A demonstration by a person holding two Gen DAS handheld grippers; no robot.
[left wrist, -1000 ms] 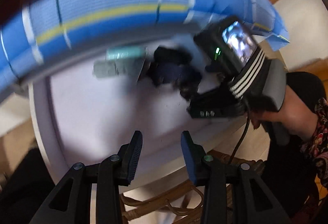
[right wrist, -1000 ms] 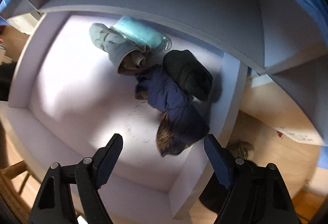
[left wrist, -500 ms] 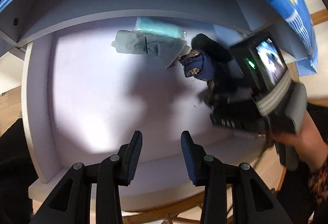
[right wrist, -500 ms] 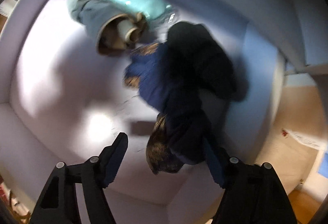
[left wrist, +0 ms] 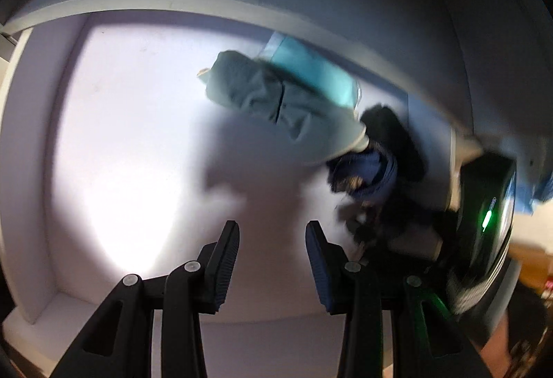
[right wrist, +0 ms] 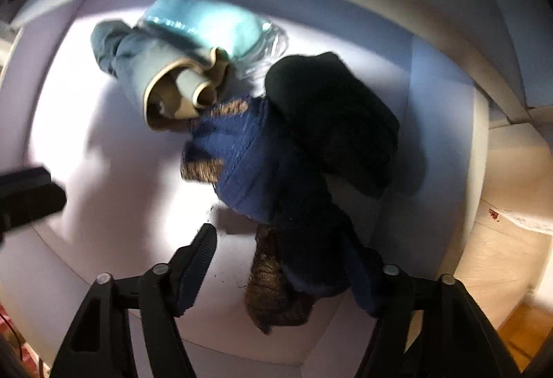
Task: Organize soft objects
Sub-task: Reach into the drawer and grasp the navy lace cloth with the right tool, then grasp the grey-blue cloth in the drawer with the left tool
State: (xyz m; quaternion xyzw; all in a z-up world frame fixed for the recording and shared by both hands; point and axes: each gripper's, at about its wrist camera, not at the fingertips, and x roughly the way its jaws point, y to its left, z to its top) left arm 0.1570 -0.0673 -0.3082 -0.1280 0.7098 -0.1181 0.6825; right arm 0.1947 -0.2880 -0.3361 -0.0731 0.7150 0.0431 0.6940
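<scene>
Inside a white shelf compartment (right wrist: pixel 86 122) lies a heap of soft things, and the navy garment (right wrist: pixel 249 167) in its middle serves as the landmark. It is a dark blue cloth with brown knitted patches, stretched from the middle of the compartment floor toward the front edge, where its brown knitted end (right wrist: pixel 273 291) lies.

Behind the navy garment and touching it sits a grey-green jacket (right wrist: pixel 138 66), rolled, with its tan-lined cuffs open toward the navy cloth. Further back, against the rear wall, lies a teal bundle in clear plastic wrap (right wrist: pixel 207 21), touching the jacket. On the far side of the navy garment from the jacket, toward the compartment's side wall, rests a black soft item (right wrist: pixel 331 115), overlapping it.

The right claw (right wrist: pixel 283 257) points down over the front end of the navy garment, with that end between its jaws. The jaws are closing; one pad stands clear on bare shelf floor, the other is hidden behind the cloth, so a firm grasp is not visible.

The left claw (left wrist: pixel 273 260) hovers over bare shelf floor beside the navy garment (left wrist: pixel 369 174), narrowly parted with nothing between its jaws. The view is blurred.
</scene>
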